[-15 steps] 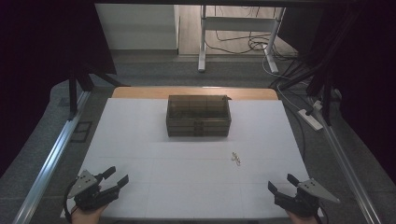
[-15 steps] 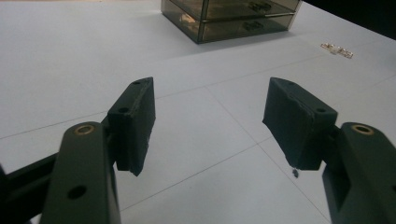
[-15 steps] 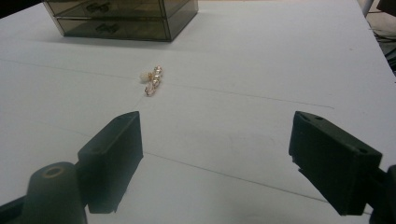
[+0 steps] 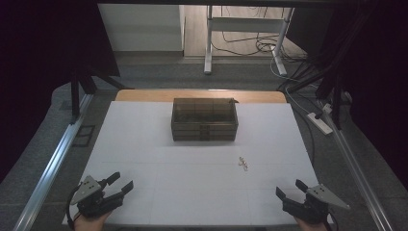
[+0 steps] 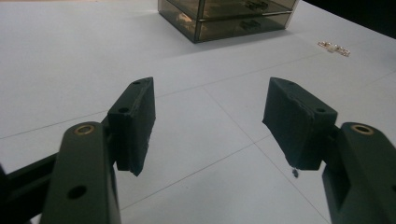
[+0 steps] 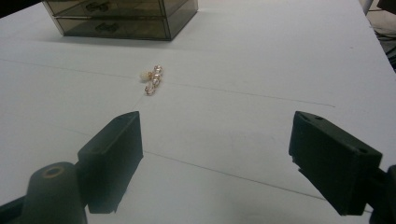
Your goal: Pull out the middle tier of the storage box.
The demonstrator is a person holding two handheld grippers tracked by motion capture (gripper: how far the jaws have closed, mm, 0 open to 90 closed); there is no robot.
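A smoky transparent drawer box (image 4: 204,119) stands at the middle back of the white table (image 4: 144,144); it also appears in the left gripper view (image 5: 224,18) and the right gripper view (image 6: 121,18). A small pearly bead piece (image 4: 243,163) lies in front of it to the right, seen closer as a bead piece (image 6: 153,79) and far off as a bead piece (image 5: 334,47). My left gripper (image 4: 118,185) rests open near the front left corner, empty (image 5: 208,121). My right gripper (image 4: 291,188) sits open near the front right corner, empty (image 6: 217,154).
The table's front edge runs just behind both hands. Metal rails (image 4: 48,173) flank the table on both sides. A power strip (image 4: 320,122) and cables lie on the floor at the right, and a desk frame (image 4: 245,29) stands beyond.
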